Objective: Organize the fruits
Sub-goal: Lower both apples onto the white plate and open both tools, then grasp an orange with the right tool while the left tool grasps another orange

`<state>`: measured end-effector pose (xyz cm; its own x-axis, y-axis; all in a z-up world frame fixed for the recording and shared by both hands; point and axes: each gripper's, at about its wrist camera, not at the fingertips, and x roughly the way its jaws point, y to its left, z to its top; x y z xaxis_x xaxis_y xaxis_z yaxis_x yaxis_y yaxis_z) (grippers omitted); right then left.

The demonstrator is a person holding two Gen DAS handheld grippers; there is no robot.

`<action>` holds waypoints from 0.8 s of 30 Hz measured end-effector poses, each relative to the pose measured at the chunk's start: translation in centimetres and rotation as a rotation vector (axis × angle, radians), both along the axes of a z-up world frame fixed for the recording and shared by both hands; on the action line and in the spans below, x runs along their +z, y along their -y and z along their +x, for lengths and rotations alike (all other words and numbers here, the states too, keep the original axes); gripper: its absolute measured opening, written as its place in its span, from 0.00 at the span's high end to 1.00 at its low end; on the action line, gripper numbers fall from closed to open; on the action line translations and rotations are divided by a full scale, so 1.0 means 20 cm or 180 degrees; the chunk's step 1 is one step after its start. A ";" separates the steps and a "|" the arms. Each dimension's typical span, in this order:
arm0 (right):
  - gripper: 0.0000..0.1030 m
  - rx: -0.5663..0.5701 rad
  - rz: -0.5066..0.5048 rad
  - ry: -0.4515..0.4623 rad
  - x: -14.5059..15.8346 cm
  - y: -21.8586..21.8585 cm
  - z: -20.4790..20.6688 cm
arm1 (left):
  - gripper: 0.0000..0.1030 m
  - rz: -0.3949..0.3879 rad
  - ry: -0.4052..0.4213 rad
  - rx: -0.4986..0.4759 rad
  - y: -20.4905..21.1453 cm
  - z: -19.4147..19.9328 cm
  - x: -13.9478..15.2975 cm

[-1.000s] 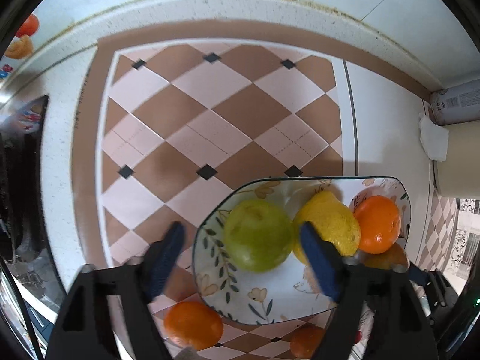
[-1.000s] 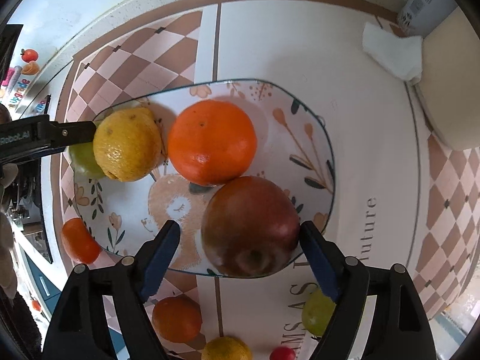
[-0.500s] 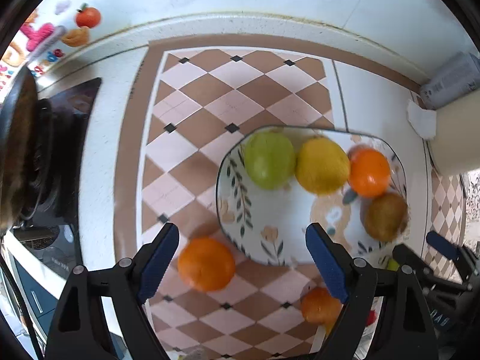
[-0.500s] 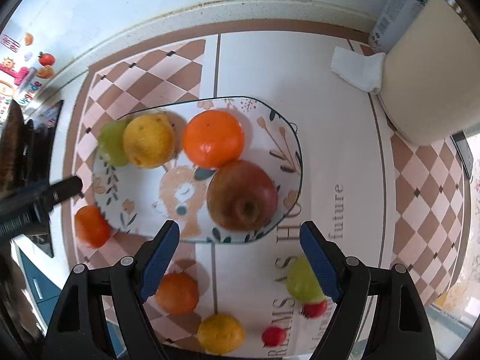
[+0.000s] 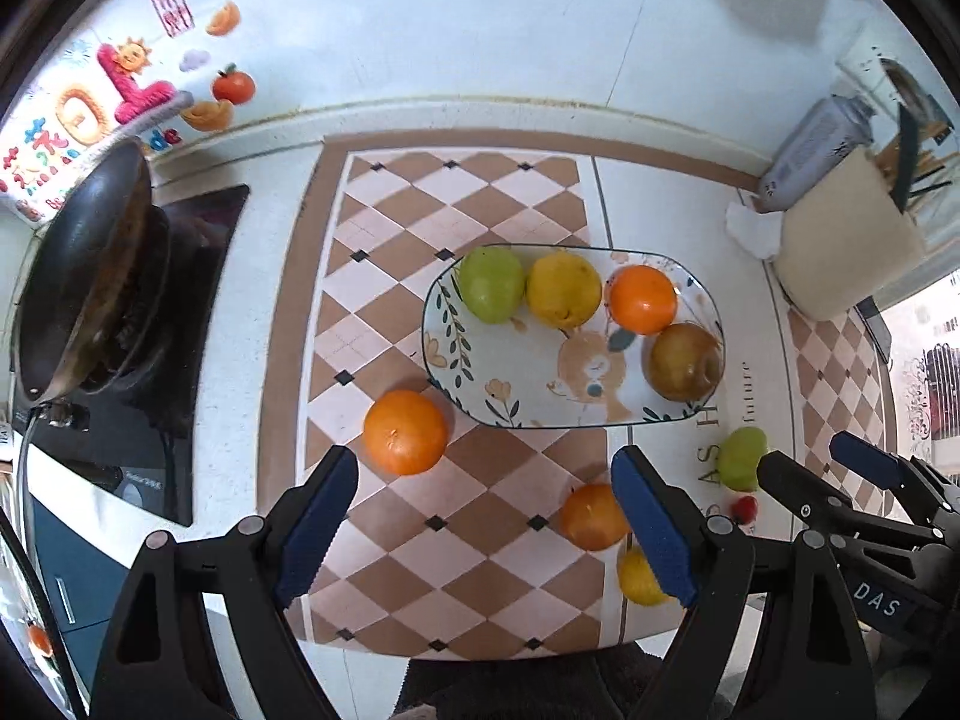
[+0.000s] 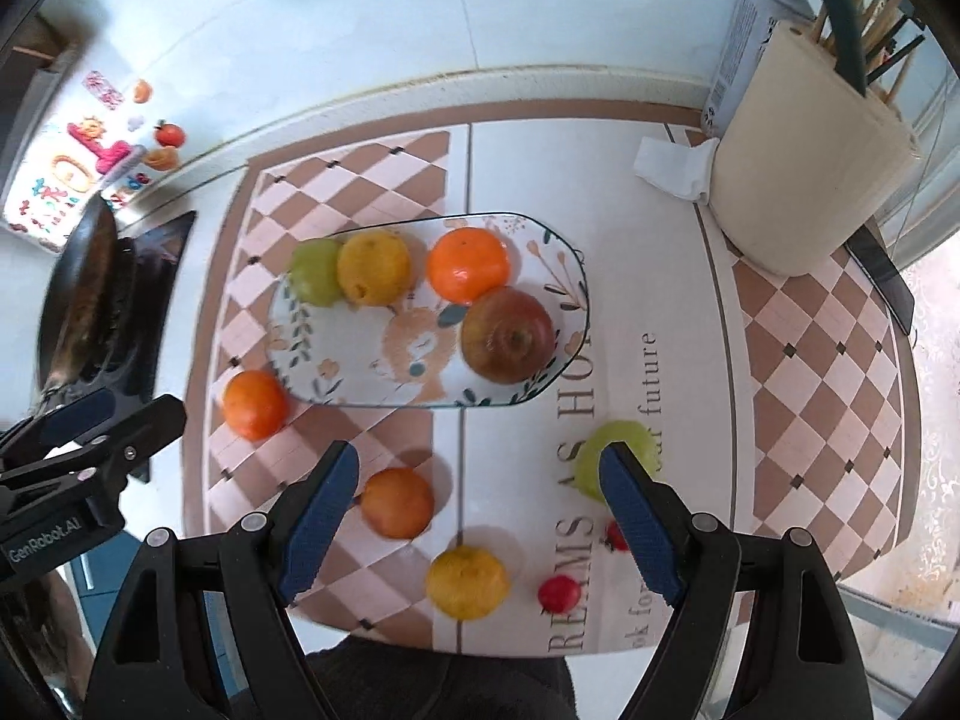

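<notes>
A patterned oval plate (image 5: 516,384) (image 6: 336,360) holds a green fruit (image 5: 492,285), a yellow fruit (image 5: 564,289), an orange (image 5: 642,299) and a brown-red apple (image 5: 686,360) (image 6: 509,336). Loose on the mat lie an orange (image 5: 405,432) (image 6: 255,404) left of the plate, another orange (image 6: 397,503), a yellow fruit (image 6: 467,582), a green fruit (image 6: 624,450) and two small red fruits (image 6: 558,594). My left gripper (image 5: 486,531) is open and empty, high above the mat. My right gripper (image 6: 480,522) is open and empty, above the loose fruits.
A dark pan (image 5: 90,276) sits on a black stove at the left. A cream utensil holder (image 6: 810,162), a can (image 5: 816,150) and a crumpled tissue (image 6: 672,168) stand at the back right. The counter's front edge is just below the grippers.
Both grippers have pulled up and back from the plate, so more of the counter and loose fruits shows. The fruits on the plate have stayed put.
</notes>
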<state>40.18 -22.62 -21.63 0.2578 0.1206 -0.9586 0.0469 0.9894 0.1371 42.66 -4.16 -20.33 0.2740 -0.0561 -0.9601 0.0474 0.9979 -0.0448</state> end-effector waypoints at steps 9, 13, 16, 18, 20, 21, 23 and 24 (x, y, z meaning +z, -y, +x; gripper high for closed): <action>0.18 0.0073 0.0025 0.0307 0.25 -0.02 -0.20 | 0.16 0.0022 0.0272 0.0001 -0.01 -0.18 0.21; 0.18 0.0097 0.0000 0.0420 0.35 -0.02 -0.26 | 0.16 -0.0019 0.0329 0.0004 -0.01 -0.22 0.26; 0.18 0.0096 -0.0003 0.0491 0.41 -0.02 -0.29 | 0.16 -0.0089 0.0361 0.0019 -0.01 -0.25 0.29; 0.18 0.0099 -0.0009 0.0524 0.44 -0.03 -0.30 | 0.16 -0.0115 0.0401 0.0022 -0.01 -0.27 0.32; 0.18 0.0103 0.0008 0.0540 0.46 -0.03 -0.31 | 0.16 -0.0144 0.0431 0.0020 -0.01 -0.28 0.34; 0.18 0.0106 0.0019 0.0539 0.47 -0.03 -0.31 | 0.16 -0.0148 0.0435 0.0017 -0.01 -0.28 0.35; 0.18 0.0106 0.0028 0.0551 0.48 -0.04 -0.31 | 0.16 -0.0165 0.0446 0.0022 -0.02 -0.29 0.36; 0.18 0.0100 0.0039 0.0549 0.47 -0.04 -0.31 | 0.16 -0.0156 0.0454 0.0024 -0.02 -0.29 0.36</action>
